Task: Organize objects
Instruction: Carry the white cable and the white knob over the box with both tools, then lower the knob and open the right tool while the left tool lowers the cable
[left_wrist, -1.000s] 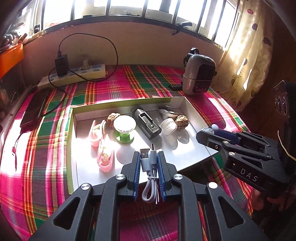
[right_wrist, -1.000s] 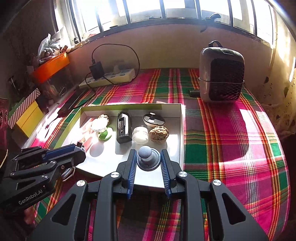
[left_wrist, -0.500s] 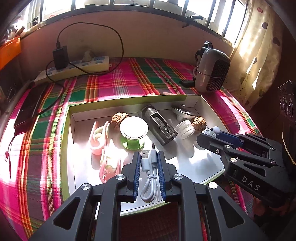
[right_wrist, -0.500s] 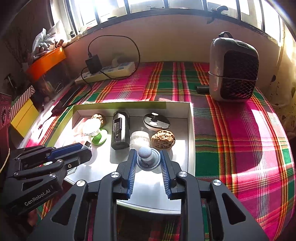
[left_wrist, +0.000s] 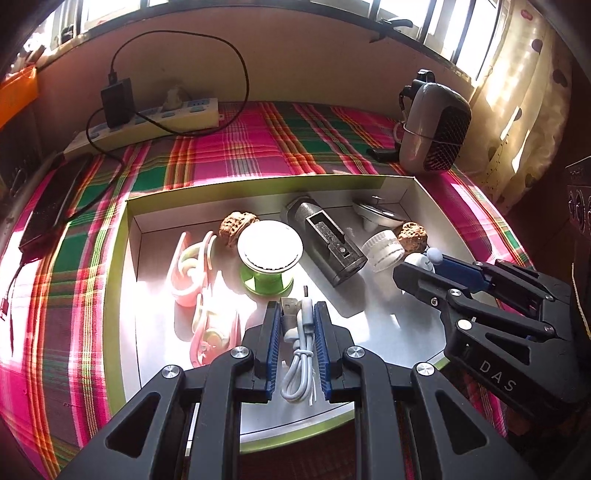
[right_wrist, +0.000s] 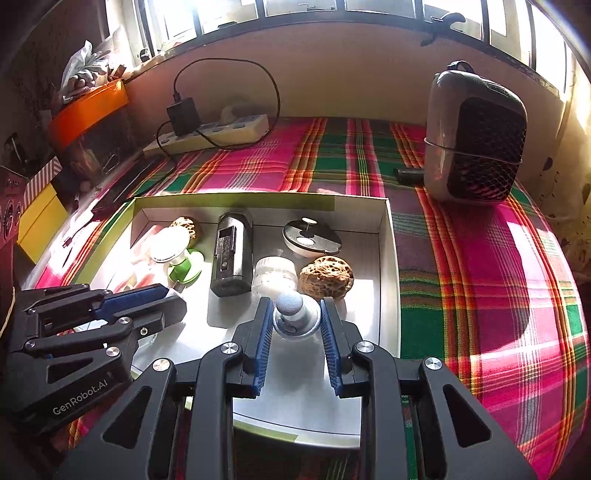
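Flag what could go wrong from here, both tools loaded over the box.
1. The left tool grips the coiled white cable just short of the green-based stand; lowering further could knock it.
2. The right tool holds the round grey knob piece close to the white jar and walnut; release may nudge them.
3. The tools sit close over the box; they could collide.

The right gripper (left_wrist: 417, 267) body carries the marking "DAS" (white lettering), and the left gripper (right_wrist: 168, 295) body carries "GenRobot.AI"; no other text is legible.
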